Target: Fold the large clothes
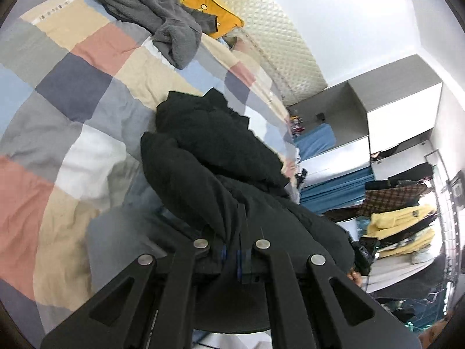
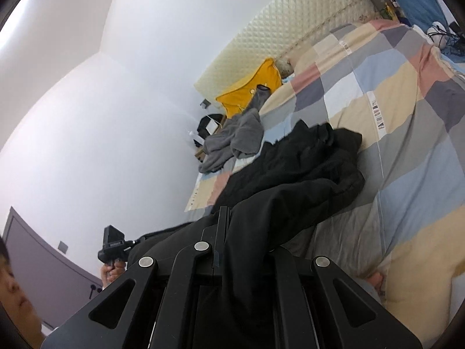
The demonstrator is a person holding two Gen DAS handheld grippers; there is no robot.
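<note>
Black coat (image 1: 209,145), bulky and dark, lies across the checked quilt (image 1: 72,93) on the bed, its near edge lifted off the quilt. Left gripper (image 1: 232,232): jaws pinched tight on a bunched fold of the coat's near edge. Right gripper (image 2: 223,226): jaws closed on another part of the same edge, cloth draped over the right-side finger. Beyond the coat, toward the headboard (image 2: 290,20), a grey fleece garment (image 1: 151,11) lies crumpled on the quilt. Yellow pillow (image 2: 250,87) just past the fleece, against the headboard. Clothes rack (image 1: 407,212) stands well off the bed.
</note>
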